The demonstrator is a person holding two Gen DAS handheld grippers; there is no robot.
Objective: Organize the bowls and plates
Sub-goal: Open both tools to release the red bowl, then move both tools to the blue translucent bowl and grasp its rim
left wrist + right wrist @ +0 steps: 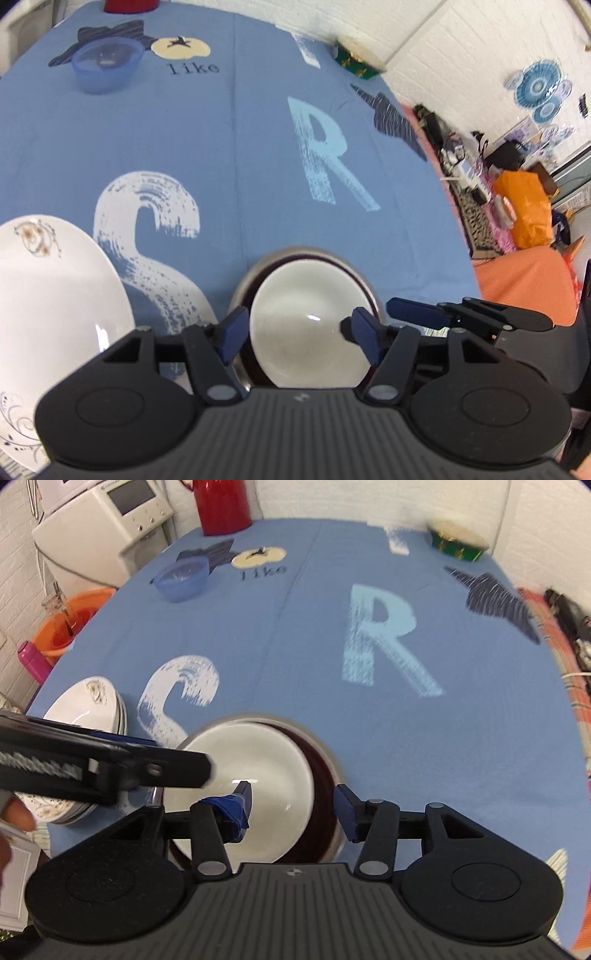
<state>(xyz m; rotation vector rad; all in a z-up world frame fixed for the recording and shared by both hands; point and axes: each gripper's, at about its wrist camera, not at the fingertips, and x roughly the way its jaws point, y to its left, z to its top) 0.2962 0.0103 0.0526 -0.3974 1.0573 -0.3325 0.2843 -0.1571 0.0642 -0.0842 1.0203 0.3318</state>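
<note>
Both grippers hang spread wide over the nested bowls on the blue tablecloth [295, 635]: the left gripper [299, 334] and right gripper [293, 806] each straddle the white bowl [306, 317], holding nothing. Their bodies hide the stack's near edge; the white plates [88, 705] are partly covered.

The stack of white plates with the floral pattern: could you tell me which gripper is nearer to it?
Left. The left gripper hovers open over the nested bowls, right beside the plate stack. The right gripper sits on the bowls' far side, further from the plates.
</note>
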